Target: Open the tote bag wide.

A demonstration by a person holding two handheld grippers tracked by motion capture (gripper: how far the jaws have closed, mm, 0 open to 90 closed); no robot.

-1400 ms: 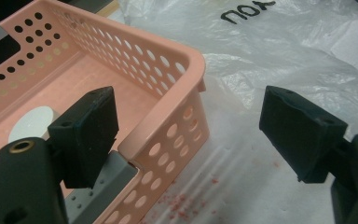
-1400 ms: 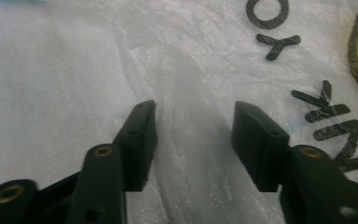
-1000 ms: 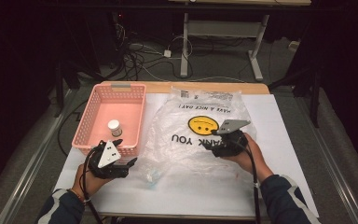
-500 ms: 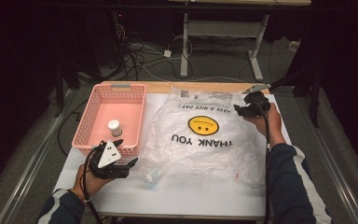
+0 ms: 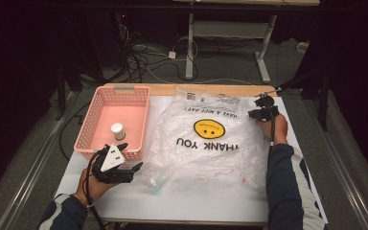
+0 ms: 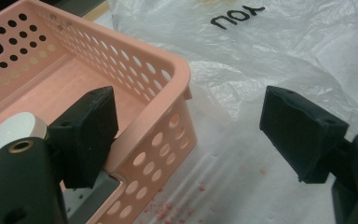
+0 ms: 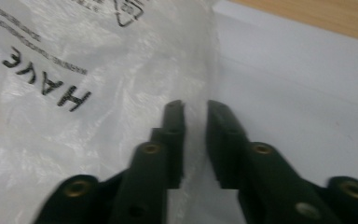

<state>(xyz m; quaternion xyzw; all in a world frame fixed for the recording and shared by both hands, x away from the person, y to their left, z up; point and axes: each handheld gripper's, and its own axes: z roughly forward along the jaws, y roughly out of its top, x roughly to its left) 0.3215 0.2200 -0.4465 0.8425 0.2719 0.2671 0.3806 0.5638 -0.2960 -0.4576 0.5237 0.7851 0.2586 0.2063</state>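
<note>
Pink basket (image 5: 96,125): perforated plastic, on the left of the tabletop (image 5: 206,201), its right wall just beside the bag. Contents: one small white-capped jar (image 5: 117,130), upright near the front.

Left gripper (image 5: 135,167): held level at the basket's near right corner. Jaws stand wide apart with nothing between them; in the left gripper view one jaw sits over the basket's corner rim, the other over the bag, so it looks parked, ready to steady either.

Clear plastic bag (image 5: 211,143): lies flat and crumpled mid-tabletop, printed with a yellow smiley and "THANK YOU" upside down to the person. What it holds cannot be told.

Right gripper (image 7: 196,109): at the bag's far right edge. Jaws have just been closing and stand almost together, a thin fold of bag film between them, probably pinched for lifting or opening.
</note>
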